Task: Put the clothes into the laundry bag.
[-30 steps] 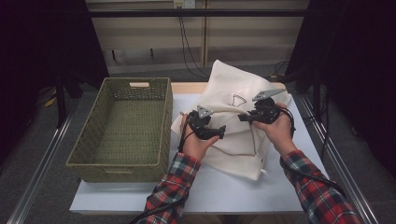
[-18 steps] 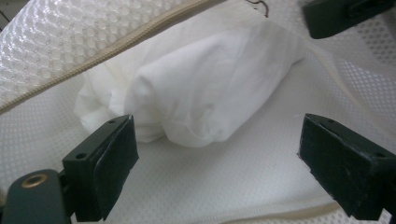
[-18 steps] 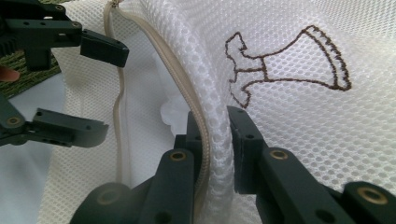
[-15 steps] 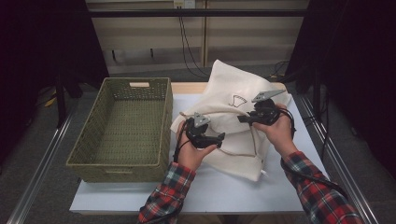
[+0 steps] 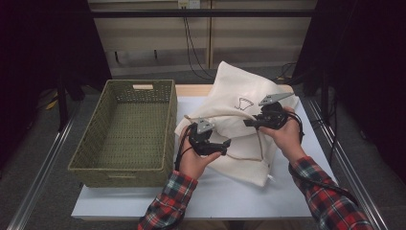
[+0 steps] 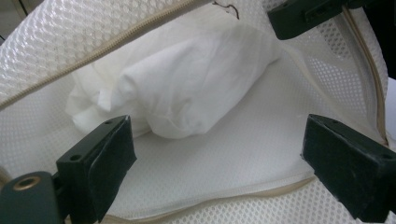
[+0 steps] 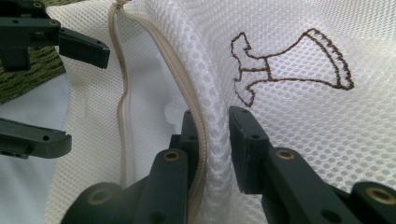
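The right gripper (image 7: 212, 140) pinches the mesh bag (image 5: 230, 91) rim, holding it open. The left gripper (image 6: 219, 177), jaws just opened wide and empty, faces the white cloth (image 6: 177, 88) inside the bag. Next, I think, it reaches in and grabs that cloth.

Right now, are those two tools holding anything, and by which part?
The right tool pinches the white mesh bag by its zipper edge. The left tool is open inside the bag's mouth, gripping nothing.
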Tool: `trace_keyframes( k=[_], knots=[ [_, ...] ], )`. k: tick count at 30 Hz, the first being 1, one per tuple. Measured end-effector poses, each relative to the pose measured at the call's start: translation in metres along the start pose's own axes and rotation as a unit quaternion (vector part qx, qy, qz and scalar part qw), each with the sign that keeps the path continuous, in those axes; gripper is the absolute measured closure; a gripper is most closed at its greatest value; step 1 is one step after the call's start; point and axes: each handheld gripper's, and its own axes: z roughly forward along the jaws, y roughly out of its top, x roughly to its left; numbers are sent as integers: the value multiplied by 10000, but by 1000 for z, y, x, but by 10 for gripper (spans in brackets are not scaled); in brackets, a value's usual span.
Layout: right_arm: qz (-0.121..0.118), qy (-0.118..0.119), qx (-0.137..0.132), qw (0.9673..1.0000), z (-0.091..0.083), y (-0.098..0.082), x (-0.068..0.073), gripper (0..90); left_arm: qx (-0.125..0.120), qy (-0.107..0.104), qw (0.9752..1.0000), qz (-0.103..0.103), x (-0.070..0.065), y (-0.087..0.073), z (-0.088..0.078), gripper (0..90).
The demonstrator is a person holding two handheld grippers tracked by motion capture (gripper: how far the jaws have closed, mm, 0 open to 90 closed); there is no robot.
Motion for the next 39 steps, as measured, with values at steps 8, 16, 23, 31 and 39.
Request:
trace_keyframes(
  k=[8, 16, 23, 31, 39],
  knots=[
    [16, -114, -70, 9999, -7, 0, 2, 630, 37, -37, 10000, 53, -1, -1, -5, 67],
    [2, -216, -158, 9996, -15, 4, 3, 575, -19, -52, 10000, -27, -1, -1, -6, 42],
    [-32, -194, -225, 9996, -16, 6, 4, 568, -52, -172, 9998, 8, -2, -1, -6, 24],
    [-105, -128, -285, 9995, -19, 11, 11, 587, -63, -179, 9998, 3, 0, 0, -8, 21],
    [-193, 15, -232, 9995, -17, 10, 15, 691, -82, -169, 9998, -12, 0, 0, -10, 24]
  ],
)
